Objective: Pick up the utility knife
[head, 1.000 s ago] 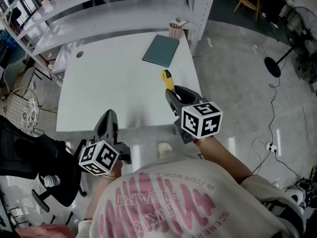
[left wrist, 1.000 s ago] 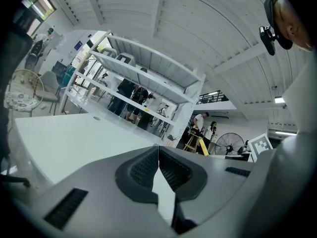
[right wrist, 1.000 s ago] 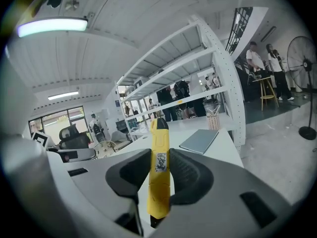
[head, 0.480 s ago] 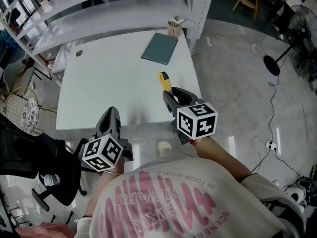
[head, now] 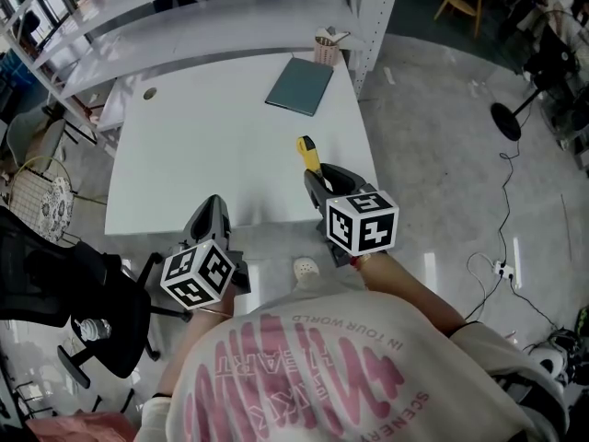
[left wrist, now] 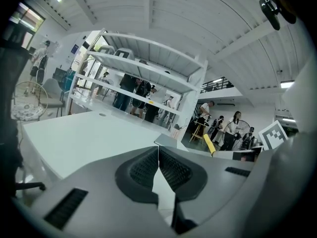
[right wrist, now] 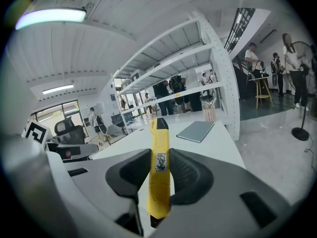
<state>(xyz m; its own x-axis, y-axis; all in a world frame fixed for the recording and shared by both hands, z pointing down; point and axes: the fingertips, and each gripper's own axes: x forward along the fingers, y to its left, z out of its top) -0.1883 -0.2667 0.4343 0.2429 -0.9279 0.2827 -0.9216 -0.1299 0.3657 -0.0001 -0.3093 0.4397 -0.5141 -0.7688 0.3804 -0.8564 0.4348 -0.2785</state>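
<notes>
The yellow utility knife [right wrist: 158, 172] with a black tip is clamped between the pads of my right gripper [right wrist: 159, 170] and sticks out forward past them. In the head view the knife [head: 309, 151] pokes out over the right part of the white table [head: 212, 145], held by the right gripper [head: 320, 175] above the table's near right corner. My left gripper [head: 213, 212] hovers at the table's front edge, left of centre. In its own view the left gripper [left wrist: 158, 165] has its pads together with nothing between them.
A grey-green notebook [head: 300, 87] lies at the table's far right, and a pen cup [head: 326, 50] stands behind it by the white shelving [head: 221, 17]. A black office chair [head: 74, 302] stands at the lower left. A fan stand [head: 508, 118] and cables are on the floor to the right.
The left gripper has rolled a little, its marker cube shifting right and up. The right gripper with the knife has sunk slightly.
</notes>
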